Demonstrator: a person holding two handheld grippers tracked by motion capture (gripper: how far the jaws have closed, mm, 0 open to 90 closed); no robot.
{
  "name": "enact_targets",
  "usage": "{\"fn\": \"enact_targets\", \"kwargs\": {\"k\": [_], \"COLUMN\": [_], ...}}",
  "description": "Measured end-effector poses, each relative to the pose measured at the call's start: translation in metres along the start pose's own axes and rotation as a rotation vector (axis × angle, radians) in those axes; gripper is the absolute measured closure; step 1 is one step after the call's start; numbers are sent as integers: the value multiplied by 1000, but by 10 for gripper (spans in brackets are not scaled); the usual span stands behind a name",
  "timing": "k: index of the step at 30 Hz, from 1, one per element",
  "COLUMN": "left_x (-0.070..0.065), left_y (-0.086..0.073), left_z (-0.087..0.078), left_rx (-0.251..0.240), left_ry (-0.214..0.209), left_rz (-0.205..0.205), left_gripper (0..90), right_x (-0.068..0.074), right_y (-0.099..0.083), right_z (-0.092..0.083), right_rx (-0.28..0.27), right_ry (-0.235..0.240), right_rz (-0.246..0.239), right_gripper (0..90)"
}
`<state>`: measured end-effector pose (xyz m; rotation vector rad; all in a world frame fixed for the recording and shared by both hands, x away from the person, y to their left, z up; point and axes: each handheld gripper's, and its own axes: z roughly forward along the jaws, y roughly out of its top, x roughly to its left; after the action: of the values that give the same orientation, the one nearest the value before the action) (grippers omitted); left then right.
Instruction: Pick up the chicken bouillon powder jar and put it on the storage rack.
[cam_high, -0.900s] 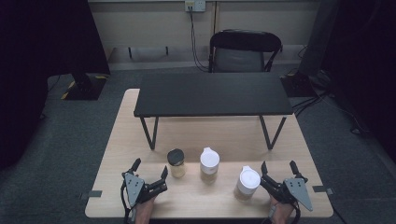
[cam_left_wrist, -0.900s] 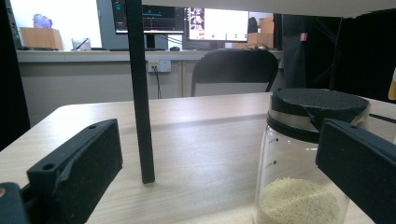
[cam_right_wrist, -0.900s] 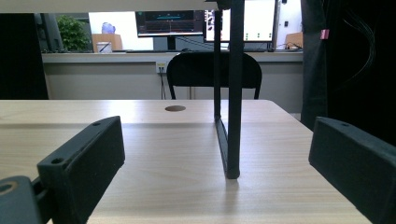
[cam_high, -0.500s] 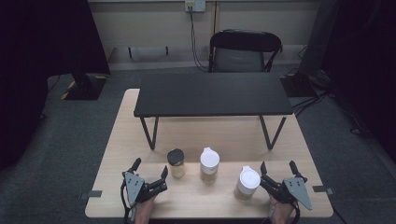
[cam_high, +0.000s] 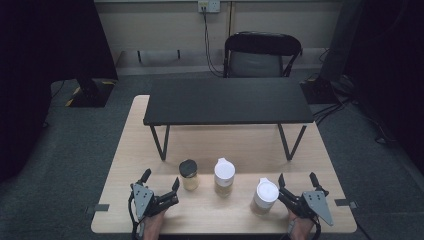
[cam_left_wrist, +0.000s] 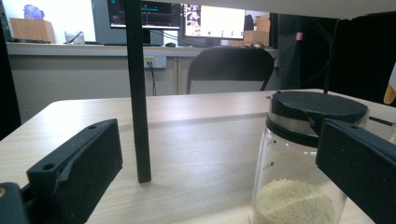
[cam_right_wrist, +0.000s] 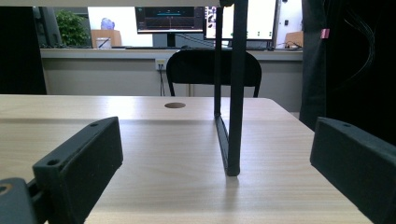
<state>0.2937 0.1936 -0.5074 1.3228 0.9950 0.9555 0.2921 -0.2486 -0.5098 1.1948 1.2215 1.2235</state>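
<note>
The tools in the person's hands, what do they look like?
Each tool is black, with two chunky, blocky jaws that spread like a V. The left tool and the right tool each carry a grey three-cornered plate on top. A thin black cable trails from the left one. The jaw blocks have small round holes near the back.

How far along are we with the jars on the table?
Nothing looks done: the black-lidded jar and two white-lidded jars stand on the wooden table, below the bare black shelf. The left gripper and right gripper are open, holding nothing. Every grasp is left.
</note>
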Motion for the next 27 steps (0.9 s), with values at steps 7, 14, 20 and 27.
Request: {"fn": "enact_targets", "kwargs": {"k": [7, 14, 20, 27], "left_x": [-1, -6, -7, -7], "left_y": [2, 9, 14, 17], "left_z": [-4, -7, -8, -10], "left_rx": [-4, -6, -13, -18], "left_ry": [-8, -28, -32, -30], "left_rz": [5, 14, 9, -1], "left_gripper": [0, 0, 0, 2], "right_x": [1, 0, 0, 0], "right_y": [0, 0, 0, 0], "right_z": [0, 0, 0, -1], "right_rx": [0, -1, -1, -4], "right_ry": [1, 3, 1, -2], "right_rz": [-11, 0, 3, 5], "right_gripper": [15, 20, 21, 21]}}
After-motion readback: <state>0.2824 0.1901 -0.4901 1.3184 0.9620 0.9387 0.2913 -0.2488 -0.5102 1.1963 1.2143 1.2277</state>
